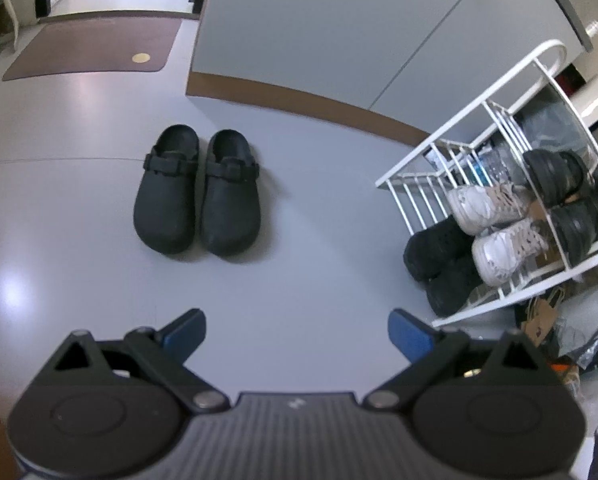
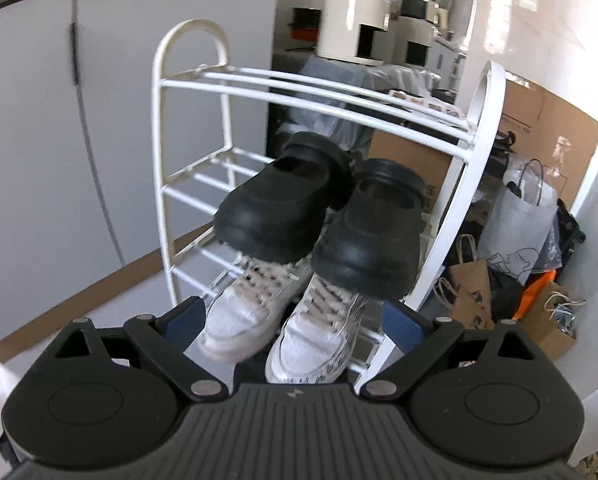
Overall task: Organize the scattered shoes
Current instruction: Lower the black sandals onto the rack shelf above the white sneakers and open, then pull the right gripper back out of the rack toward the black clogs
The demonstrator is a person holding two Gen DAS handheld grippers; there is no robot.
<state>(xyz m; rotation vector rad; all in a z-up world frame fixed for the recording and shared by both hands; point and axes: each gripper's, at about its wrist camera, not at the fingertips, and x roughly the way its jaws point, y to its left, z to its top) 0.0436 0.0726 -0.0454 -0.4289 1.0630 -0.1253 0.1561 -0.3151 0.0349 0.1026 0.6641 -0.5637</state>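
Left gripper (image 1: pixel 297 330) and right gripper (image 2: pixel 295 320) gape empty; rack (image 2: pixel 161 128) holds three pairs; clogs (image 1: pixel 197 192) remain on floor.

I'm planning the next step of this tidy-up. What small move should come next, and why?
Probably bring the open left gripper forward and down toward the pair of black clogs. They stand on the floor, apart from the white rack, which already holds white sneakers and black chunky shoes. Both grippers are empty.
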